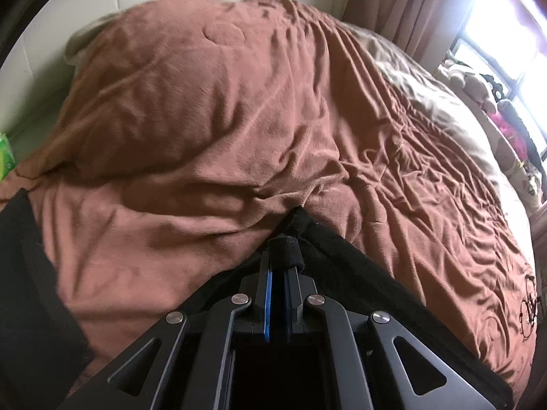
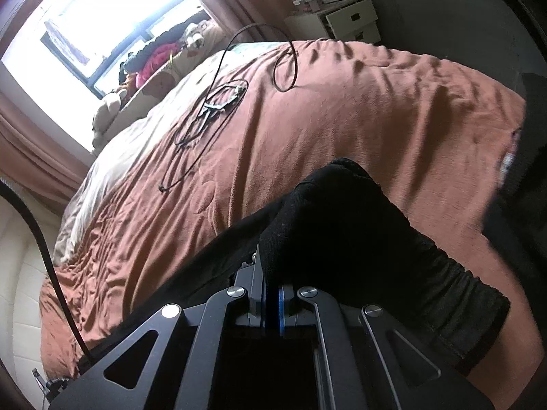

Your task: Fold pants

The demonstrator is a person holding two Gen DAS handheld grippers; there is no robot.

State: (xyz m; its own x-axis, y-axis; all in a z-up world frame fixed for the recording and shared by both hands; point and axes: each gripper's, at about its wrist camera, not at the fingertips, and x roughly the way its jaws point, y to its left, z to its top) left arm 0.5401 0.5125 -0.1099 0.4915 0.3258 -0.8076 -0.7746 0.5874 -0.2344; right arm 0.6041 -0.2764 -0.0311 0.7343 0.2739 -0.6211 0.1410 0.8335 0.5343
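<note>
Over a bed spread with a rust-brown blanket [image 1: 205,119], a pair of black pants [image 2: 359,225] is held up by two corners, each pinched in its own set of tongs. In the left wrist view, a rolled nub of the black cloth is clamped at the tips of the left tongs [image 1: 285,249], the jaws drawn together on it, and the fabric is stretched away toward 4 o'clock in a taut edge, which suggests the garment is being kept under tension between the two hands. In the right wrist view, the right tongs [image 2: 273,273] are likewise closed on the pants, a thick fold draped over the tips and a gathered, ribbed band, probably the waistband, trailing toward 4 o'clock. The two-corner hold is judged to serve the fold: with both ends gripped, one half can be carried across and laid flat on the other. More dark cloth is seen at 8 o'clock in the left view, though it cannot be told whether it belongs to the pants. Farther out, loose black cables [image 2: 212,109] lie on the blanket toward 11 o'clock in the right wrist view, well apart from the pants, and a bright window [image 2: 102,17] is seen beyond the bed.
</note>
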